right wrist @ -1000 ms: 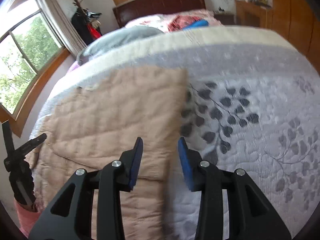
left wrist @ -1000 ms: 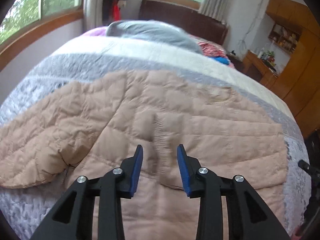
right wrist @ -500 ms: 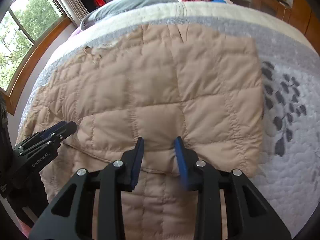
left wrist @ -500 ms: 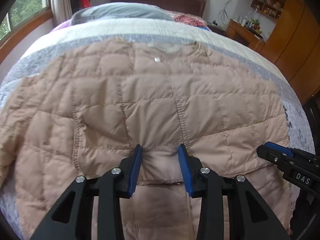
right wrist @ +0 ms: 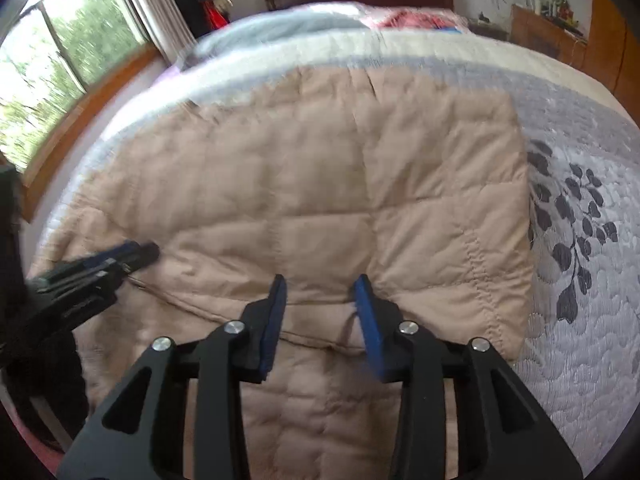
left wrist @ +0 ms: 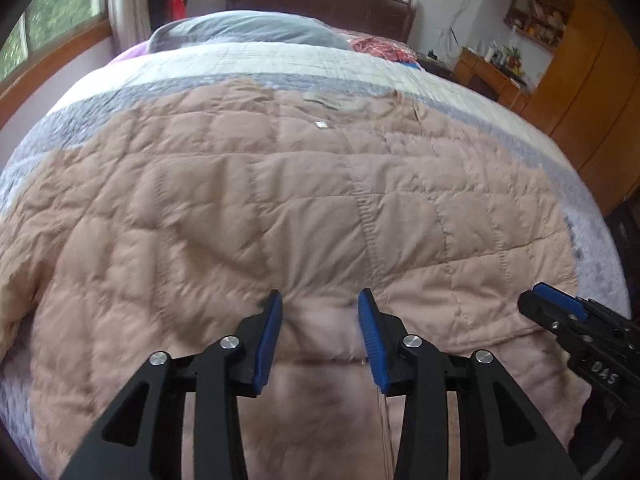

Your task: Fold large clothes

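A beige quilted jacket (left wrist: 304,184) lies spread on the bed with its lower part folded up over itself. My left gripper (left wrist: 320,300) sits on the near edge of that fold. Puffed fabric fills the gap and puckers at both pads while the jaws are opening. My right gripper (right wrist: 320,288) straddles the same fold edge (right wrist: 440,304) further right. Its jaws are opening too, and the fabric between them lies flatter. The right gripper (left wrist: 538,300) shows at the lower right in the left wrist view. In the right wrist view the left gripper (right wrist: 136,254) shows at the left.
The bed's grey and white quilt (right wrist: 580,288) has a dark leaf print to the right of the jacket. A grey pillow (left wrist: 248,32) and a dark headboard (left wrist: 320,0) lie beyond. Wooden cabinets (left wrist: 580,92) stand on the right, a window (right wrist: 60,80) on the left.
Both grippers came down and forward with the jacket's lower part, which now lies flat over the upper part. The right jaws closed a little, then widened; the left jaws widened slightly.
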`<state>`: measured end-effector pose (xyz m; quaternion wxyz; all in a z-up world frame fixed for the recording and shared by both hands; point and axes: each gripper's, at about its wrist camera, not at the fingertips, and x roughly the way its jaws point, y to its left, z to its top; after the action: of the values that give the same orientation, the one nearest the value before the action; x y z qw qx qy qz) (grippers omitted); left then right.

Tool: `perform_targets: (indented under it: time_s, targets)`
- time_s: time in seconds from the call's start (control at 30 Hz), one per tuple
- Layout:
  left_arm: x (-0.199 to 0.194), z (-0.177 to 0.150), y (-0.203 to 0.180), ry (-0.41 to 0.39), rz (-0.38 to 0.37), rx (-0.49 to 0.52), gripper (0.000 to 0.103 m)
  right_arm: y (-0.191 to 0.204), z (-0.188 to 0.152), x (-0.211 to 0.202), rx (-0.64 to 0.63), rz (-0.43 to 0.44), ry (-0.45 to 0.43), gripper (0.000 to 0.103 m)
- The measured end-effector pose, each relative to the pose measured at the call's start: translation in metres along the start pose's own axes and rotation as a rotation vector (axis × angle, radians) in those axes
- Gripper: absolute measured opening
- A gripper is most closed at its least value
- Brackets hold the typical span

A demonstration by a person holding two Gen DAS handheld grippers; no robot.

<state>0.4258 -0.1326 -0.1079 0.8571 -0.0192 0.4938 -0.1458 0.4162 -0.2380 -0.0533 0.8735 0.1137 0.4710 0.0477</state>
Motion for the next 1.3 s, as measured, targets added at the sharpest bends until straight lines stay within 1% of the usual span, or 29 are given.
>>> perform_targets:
  time_s: [0.03,0.1,0.13,0.2,0.27,0.3,0.33,0.37,0.43,0.5,0.53,0.63,0.67,0.7,0.77,0.87,0.93,0.97,1.03,1.07,1.1,1.13,1.17,1.23,1.3]
  targets:
    - [-0.012,-0.002,0.007,-0.016,-0.019,-0.013,0.051,0.0,0.001,-0.008,-0.004,0.003,-0.012,0.042]
    - [-0.034,-0.006,0.023,-0.047,-0.011,-0.028,0.058,-0.003,0.002,-0.025,0.001,-0.034,-0.013,0.048]
    - [-0.047,-0.01,0.038,-0.066,0.002,-0.05,0.06,-0.006,0.001,-0.03,0.011,-0.044,-0.002,0.048]
    - [-0.067,-0.018,0.072,-0.08,0.022,-0.106,0.061,-0.011,-0.002,-0.034,0.021,-0.028,0.011,0.05]
    - [-0.086,-0.031,0.117,-0.084,0.068,-0.192,0.061,-0.018,-0.006,-0.034,0.029,-0.026,0.035,0.051]
    - [-0.098,-0.042,0.146,-0.092,0.111,-0.246,0.061,-0.021,-0.008,-0.035,0.029,-0.035,0.039,0.051]
    - [-0.104,-0.049,0.165,-0.095,0.145,-0.282,0.061,-0.021,-0.01,-0.036,0.027,-0.046,0.04,0.05]
    - [-0.114,-0.06,0.193,-0.099,0.191,-0.342,0.061,-0.022,-0.014,-0.036,0.025,-0.061,0.043,0.05]
    - [-0.131,-0.081,0.243,-0.109,0.255,-0.46,0.061,-0.028,-0.019,-0.037,0.028,-0.066,0.052,0.051]
    - [-0.143,-0.102,0.285,-0.108,0.311,-0.568,0.061,-0.032,-0.019,-0.033,0.03,-0.066,0.06,0.051]
    - [-0.151,-0.117,0.313,-0.107,0.342,-0.645,0.061,-0.035,-0.021,-0.033,0.034,-0.071,0.064,0.051]
    - [-0.161,-0.148,0.362,-0.114,0.375,-0.785,0.061,-0.035,-0.022,-0.027,0.035,-0.071,0.071,0.051]
    - [-0.163,-0.154,0.373,-0.12,0.372,-0.82,0.061,-0.035,-0.023,-0.026,0.034,-0.071,0.073,0.051]
    - [-0.166,-0.162,0.389,-0.147,0.336,-0.862,0.061,-0.034,-0.023,-0.024,0.03,-0.072,0.076,0.051]
    - [-0.168,-0.168,0.405,-0.184,0.286,-0.895,0.061,-0.032,-0.025,-0.021,0.02,-0.075,0.08,0.051]
    - [-0.169,-0.164,0.422,-0.222,0.268,-0.922,0.06,-0.032,-0.026,-0.016,0.015,-0.079,0.086,0.051]
    - [-0.166,-0.163,0.432,-0.244,0.241,-0.964,0.059,-0.033,-0.027,-0.014,0.015,-0.079,0.088,0.051]
    - [-0.163,-0.161,0.439,-0.25,0.241,-0.969,0.058,-0.033,-0.026,-0.014,0.016,-0.079,0.09,0.051]
    - [-0.163,-0.159,0.442,-0.252,0.262,-0.971,0.047,-0.033,-0.027,-0.011,0.013,-0.084,0.094,0.051]
    - [-0.163,-0.158,0.443,-0.253,0.271,-0.973,0.044,-0.033,-0.027,-0.01,0.01,-0.088,0.096,0.051]
    - [-0.162,-0.158,0.445,-0.254,0.283,-0.979,0.036,-0.032,-0.028,-0.008,0.007,-0.095,0.1,0.051]
    - [-0.161,-0.159,0.444,-0.254,0.291,-0.984,0.029,-0.031,-0.029,-0.006,0.003,-0.101,0.104,0.051]
    - [-0.162,-0.158,0.444,-0.257,0.295,-0.988,0.027,-0.031,-0.029,-0.005,0.0,-0.106,0.105,0.051]
    - [-0.162,-0.16,0.446,-0.267,0.295,-0.987,0.017,-0.029,-0.031,-0.001,-0.006,-0.118,0.112,0.051]
    - [-0.162,-0.164,0.447,-0.274,0.291,-0.989,0.014,-0.03,-0.032,0.003,-0.006,-0.122,0.119,0.051]
